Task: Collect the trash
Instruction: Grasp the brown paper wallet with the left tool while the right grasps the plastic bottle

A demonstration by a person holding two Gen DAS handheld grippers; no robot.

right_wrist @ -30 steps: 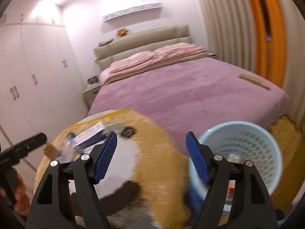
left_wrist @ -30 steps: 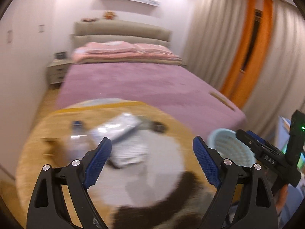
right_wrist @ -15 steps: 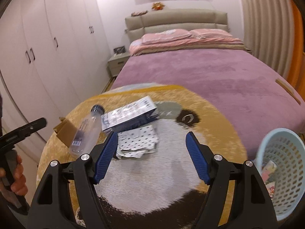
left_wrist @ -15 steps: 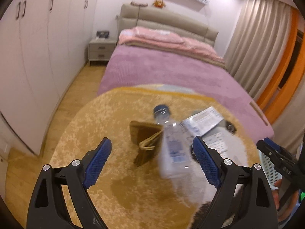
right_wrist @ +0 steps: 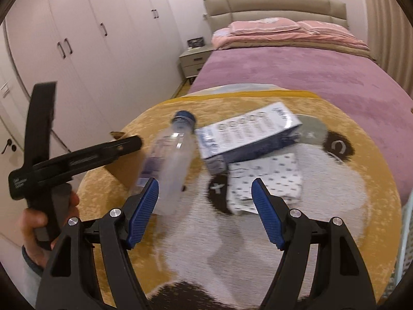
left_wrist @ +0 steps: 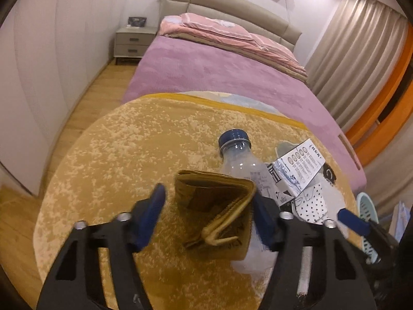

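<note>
Left gripper (left_wrist: 207, 213) hovering spread around folded brown cardboard (left_wrist: 219, 206) near rug's (left_wrist: 116, 155) left edge, bottle (right_wrist: 170, 165) lying just beside. Right gripper (right_wrist: 205, 213) gaping too, holding nothing.

Warm indoor light, fisheye-warped, motion-blurred

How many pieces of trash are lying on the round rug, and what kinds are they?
Plastic bottle: 1
Folded brown cardboard: 1
Printed carton box: 1
Spotted paper wrapper: 1
Total: 4
</note>
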